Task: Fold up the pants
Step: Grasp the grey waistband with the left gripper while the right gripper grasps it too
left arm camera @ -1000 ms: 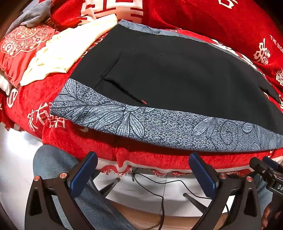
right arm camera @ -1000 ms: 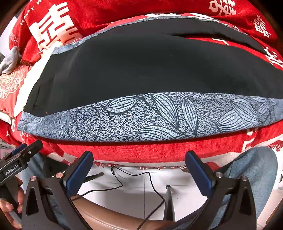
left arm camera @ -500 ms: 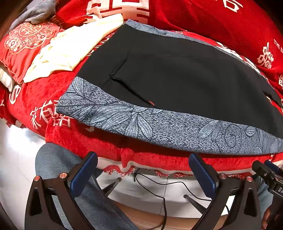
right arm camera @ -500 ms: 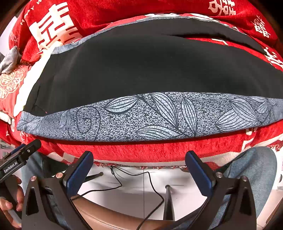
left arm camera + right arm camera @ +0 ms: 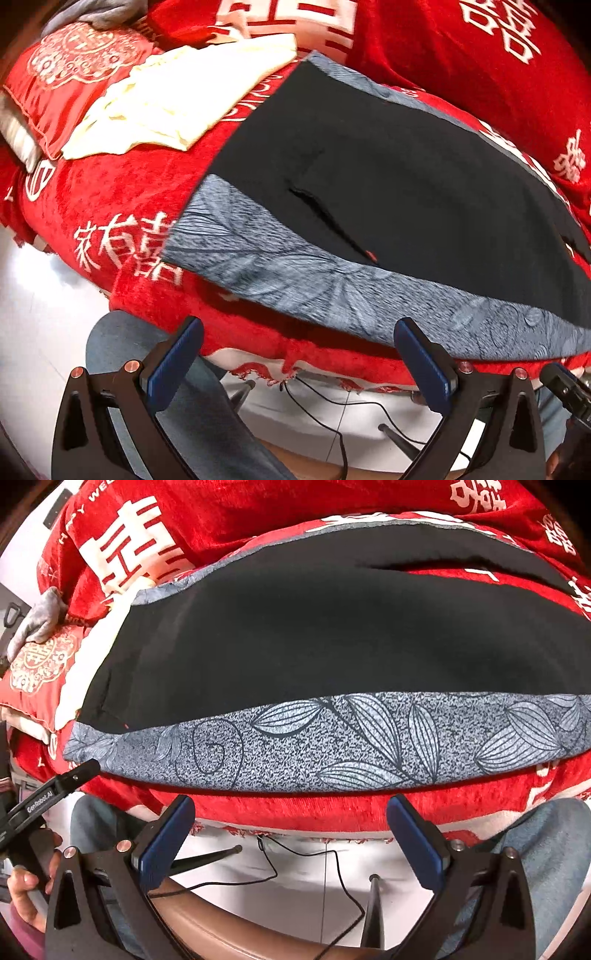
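While both tools hover off the near bed edge, the left gripper (image 5: 295, 354) and right gripper (image 5: 290, 829) stand spread wide, holding nothing. Black pants with grey leaf-print side bands (image 5: 332, 646) lie flat across the red plush blanket (image 5: 110, 206). Cream folded cloth (image 5: 177, 99) rests far left.

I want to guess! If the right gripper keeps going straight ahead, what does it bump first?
Probably the red blanket at the bed's edge, just below the pants. The open right gripper holds nothing; depth is unclear.
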Demonstrator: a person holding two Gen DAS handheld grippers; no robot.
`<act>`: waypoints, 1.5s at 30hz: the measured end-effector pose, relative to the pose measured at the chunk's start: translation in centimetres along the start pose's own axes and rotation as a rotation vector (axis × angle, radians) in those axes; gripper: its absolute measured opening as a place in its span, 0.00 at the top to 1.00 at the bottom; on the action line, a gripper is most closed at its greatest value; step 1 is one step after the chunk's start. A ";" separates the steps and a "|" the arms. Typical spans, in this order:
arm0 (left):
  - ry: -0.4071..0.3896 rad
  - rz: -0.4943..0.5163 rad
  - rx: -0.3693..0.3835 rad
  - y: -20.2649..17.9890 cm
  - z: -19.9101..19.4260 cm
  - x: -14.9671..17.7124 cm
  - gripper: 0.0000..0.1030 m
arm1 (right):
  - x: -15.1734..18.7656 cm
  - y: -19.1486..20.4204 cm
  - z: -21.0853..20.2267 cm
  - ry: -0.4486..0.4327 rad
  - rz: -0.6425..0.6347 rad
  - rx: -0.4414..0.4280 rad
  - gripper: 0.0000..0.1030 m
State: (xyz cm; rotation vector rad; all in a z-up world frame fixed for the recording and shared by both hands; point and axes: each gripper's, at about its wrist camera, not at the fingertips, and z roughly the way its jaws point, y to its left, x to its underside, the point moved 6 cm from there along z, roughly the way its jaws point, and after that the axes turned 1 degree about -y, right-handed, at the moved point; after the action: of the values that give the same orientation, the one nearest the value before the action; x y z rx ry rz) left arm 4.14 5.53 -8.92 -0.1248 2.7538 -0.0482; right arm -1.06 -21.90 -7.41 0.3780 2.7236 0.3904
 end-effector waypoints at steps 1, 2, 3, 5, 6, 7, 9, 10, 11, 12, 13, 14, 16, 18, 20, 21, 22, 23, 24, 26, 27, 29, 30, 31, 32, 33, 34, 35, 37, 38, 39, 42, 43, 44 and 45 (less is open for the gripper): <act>0.001 -0.005 0.000 0.3 0.1 0.0 0.00 | 0.0 -0.1 0.1 0.004 0.002 0.000 0.00; 0.003 -0.009 0.002 0.6 0.2 0.0 0.00 | 0.1 -0.1 0.1 0.007 0.005 -0.001 0.00; 0.006 -0.013 0.005 0.6 0.4 -0.1 0.00 | 0.0 -0.1 0.2 0.010 0.008 -0.004 0.00; 0.012 -0.020 0.014 1.0 0.7 -0.2 0.00 | -0.1 -0.1 0.2 0.010 0.013 -0.008 0.00; 0.015 -0.025 0.015 1.1 0.8 -0.1 0.00 | -0.1 -0.3 0.2 0.010 0.017 -0.013 0.00; 0.021 -0.030 0.019 1.1 1.0 -0.1 0.00 | -0.1 -0.3 0.2 0.008 0.021 -0.012 0.00; 0.030 -0.036 0.034 1.2 1.1 0.0 0.00 | -0.1 -0.4 0.2 0.004 0.027 -0.022 0.00; 0.033 -0.039 0.042 1.2 1.2 0.0 0.00 | -0.1 -0.3 0.2 0.002 0.031 -0.035 0.00; 0.034 -0.040 0.051 1.1 1.2 0.0 0.00 | -0.1 -0.4 0.2 0.001 0.037 -0.054 0.00; 0.033 -0.041 0.063 1.2 1.3 0.1 0.00 | -0.2 -0.3 0.2 0.001 0.049 -0.085 0.00; 0.032 -0.046 0.088 1.1 1.4 0.0 0.00 | -0.2 -0.3 0.2 0.001 0.065 -0.122 0.00; 0.031 -0.055 0.114 1.1 1.4 0.0 0.00 | -0.3 -0.3 0.3 -0.002 0.090 -0.172 0.00; 0.034 -0.087 0.179 1.3 1.8 -0.2 0.00 | -0.5 -0.8 0.6 -0.007 0.159 -0.272 0.00; 0.045 -0.114 0.217 1.3 2.4 -0.3 0.00 | -0.5 -1.3 1.0 -0.006 0.229 -0.357 0.01; 0.057 -0.131 0.243 1.4 2.9 -0.3 0.00 | -0.2 -2.0 1.7 0.014 0.303 -0.441 0.17; 0.062 -0.136 0.257 1.3 3.2 -0.3 0.00 | -0.1 -2.2 2.1 0.025 0.326 -0.465 0.24; 0.068 -0.140 0.270 1.2 3.5 -0.3 0.00 | 0.1 -2.5 2.5 0.037 0.346 -0.488 0.31; 0.077 -0.144 0.284 1.1 3.9 -0.3 0.01 | 0.4 -2.7 2.8 0.048 0.363 -0.506 0.32; 0.084 -0.148 0.297 1.0 4.3 -0.2 0.01 | 0.6 -2.9 3.1 0.052 0.379 -0.525 0.32; 0.106 -0.173 0.347 0.7 5.0 -0.2 0.07 | 0.7 -3.1 3.4 0.046 0.399 -0.541 0.32; 0.123 -0.194 0.389 0.6 5.4 -0.2 0.19 | 0.6 -3.4 3.5 0.029 0.411 -0.554 0.32; 0.155 -0.233 0.442 0.4 6.1 -0.2 0.23 | 0.3 -4.0 3.2 -0.002 0.429 -0.577 0.32; 0.153 -0.245 0.452 0.4 6.3 -0.3 0.23 | 0.1 -4.3 3.1 -0.024 0.438 -0.587 0.32; 0.148 -0.254 0.461 0.4 6.4 -0.3 0.25 | 0.1 -4.5 3.0 -0.036 0.441 -0.594 0.32; 0.144 -0.256 0.466 0.4 6.4 -0.3 0.27 | 0.1 -4.9 2.9 -0.043 0.444 -0.597 0.32; 0.139 -0.254 0.474 0.3 6.3 -0.3 0.35 | 0.1 -5.4 2.9 -0.050 0.452 -0.600 0.32; 0.141 -0.248 0.487 0.1 6.4 -0.2 0.44 | 0.3 -5.7 2.9 -0.056 0.464 -0.610 0.34; 0.146 -0.245 0.497 0.0 6.3 0.0 0.48 | 0.4 -6.1 3.1 -0.058 0.484 -0.626 0.38; 0.147 -0.245 0.513 -0.4 6.4 -0.1 0.60 | 0.8 -6.9 3.4 -0.057 0.540 -0.653 0.47; 0.138 -0.242 0.512 -0.6 6.4 -0.1 0.63 | 0.9 -7.2 3.5 -0.056 0.559 -0.661 0.57; 0.129 -0.236 0.508 -0.7 6.1 -0.2 0.69 | 1.0 -7.5 3.3 -0.064 0.566 -0.662 0.66; 0.089 -0.212 0.507 -1.1 4.7 -1.2 0.80 | 0.4 -7.7 2.3 -0.103 0.557 -0.674 0.92; 0.076 -0.210 0.511 -1.2 4.0 -1.8 0.81 | -0.1 -7.4 1.6 -0.120 0.520 -0.664 0.92; 0.064 -0.209 0.515 -1.4 3.5 -2.6 0.81 | -0.6 -7.0 1.0 -0.134 0.482 -0.647 0.92; 0.045 -0.207 0.521 -1.5 2.7 -3.1 0.81 | -1.3 -6.6 0.1 -0.152 0.439 -0.630 0.92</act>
State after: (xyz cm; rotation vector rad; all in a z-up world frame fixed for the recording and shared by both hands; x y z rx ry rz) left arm 8.15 4.32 -10.15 -0.2649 2.6610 -0.8200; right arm -1.17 -28.37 -9.19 0.7748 2.1968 1.2319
